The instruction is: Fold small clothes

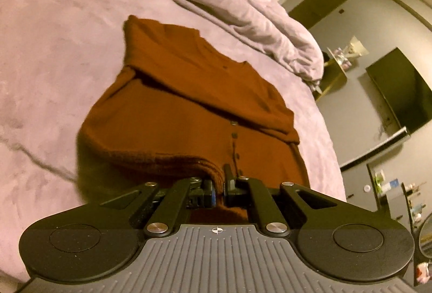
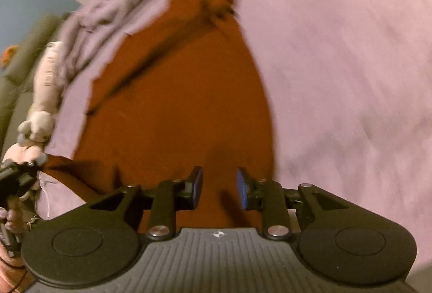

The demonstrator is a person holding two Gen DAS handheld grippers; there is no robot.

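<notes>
Pinching the near hem of the rust-brown garment point(image 1: 189, 109), the left gripper point(image 1: 219, 185) has its fingers clamped on the knit edge. The right gripper point(image 2: 219, 185) hovers over the cloth, fingers parted, nothing between them. The garment lies half folded on the lilac blanket point(image 1: 54, 36).

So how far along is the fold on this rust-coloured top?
Partly done: the rust top lies on the purple blanket with its upper part already turned over the body. In hand: the left gripper is shut on the ribbed hem, while the right gripper stands open above the fabric, holding nothing. Left: bringing the hem over and finishing the fold.
</notes>
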